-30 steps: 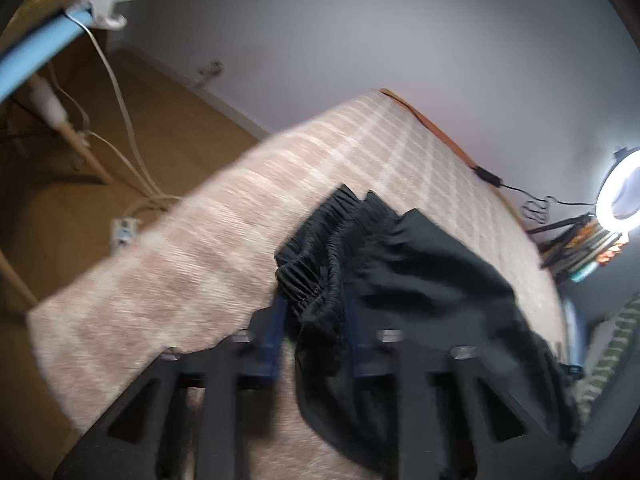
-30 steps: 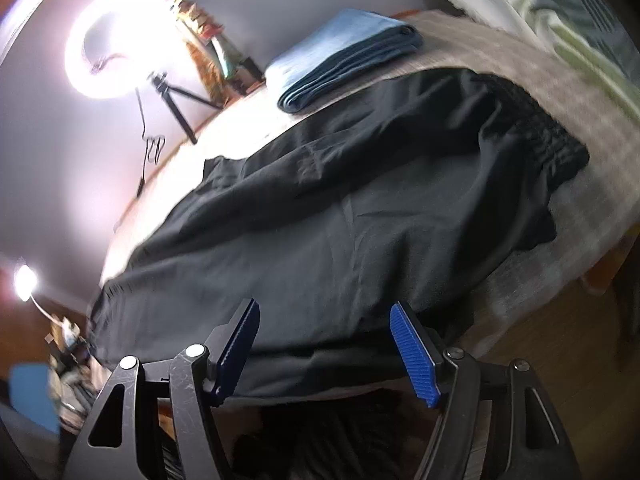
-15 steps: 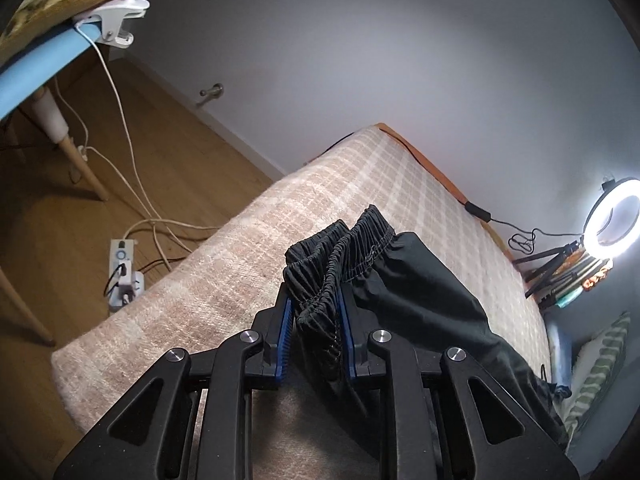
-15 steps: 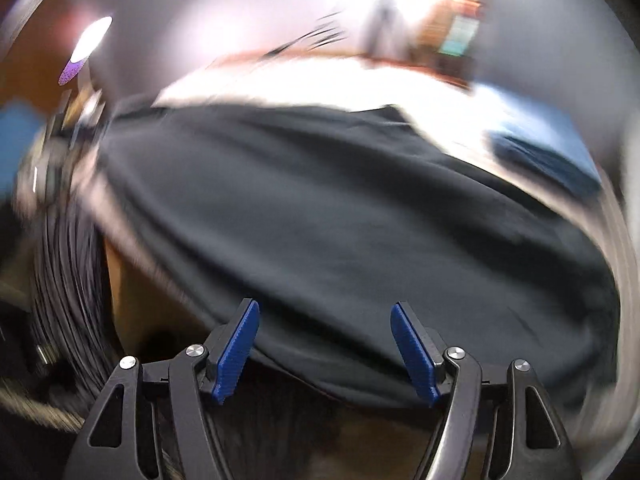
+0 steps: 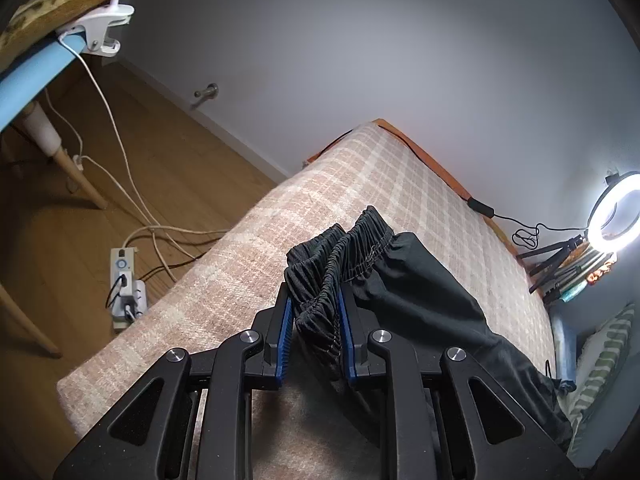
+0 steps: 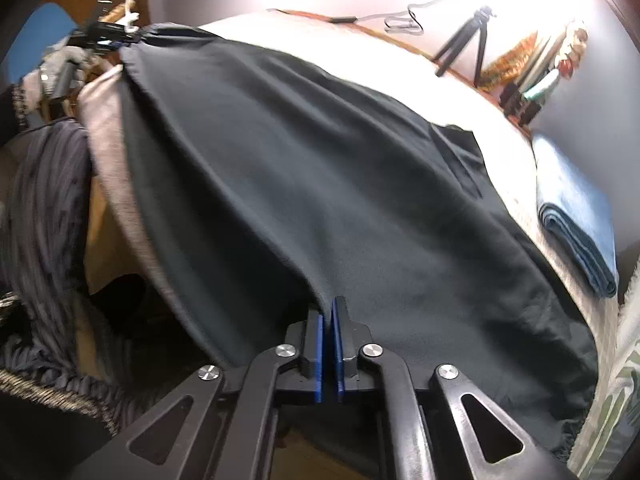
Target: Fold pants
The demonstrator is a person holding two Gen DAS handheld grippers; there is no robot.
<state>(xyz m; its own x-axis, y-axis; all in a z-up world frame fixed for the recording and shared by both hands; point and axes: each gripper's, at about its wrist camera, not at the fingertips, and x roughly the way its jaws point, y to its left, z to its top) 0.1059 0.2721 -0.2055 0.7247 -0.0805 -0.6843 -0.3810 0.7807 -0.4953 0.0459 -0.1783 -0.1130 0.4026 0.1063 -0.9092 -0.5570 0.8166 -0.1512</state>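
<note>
— Left wrist view first: our left gripper (image 5: 314, 330) is clenched on the gathered elastic waistband (image 5: 340, 248) of the black pants (image 5: 420, 312), both layers bunched between the blue pads (image 5: 285, 340). The pants trail away across the checked bedspread (image 5: 360, 184) toward the ring light (image 5: 614, 216).

— And from the right wrist, our right gripper (image 6: 328, 344) has just snapped closed. Its pads meet almost flat, and a fold of the dark cloth runs down into the slit between them near the near edge of the bed. We judge it a thin pinch, likely one or two layers.

— So we hold both ends: waistband on the left, the side of the leg on the right, with the pants (image 6: 320, 184) spread between and partly hanging off the bed edge.

— Then the step in hand, as we read it, is to lift and square the garment. We should raise both grips together, keeping the cloth taut between them so no slack folds under.

— Agreed. The right pinch looks shallow, so we pull gently; a hard tug could slip the fabric out. We also keep clear of the folded blue towel (image 6: 576, 216) lying just beside the far hem.

— And we bring leg over leg with seams matched before laying it down flat.
</note>
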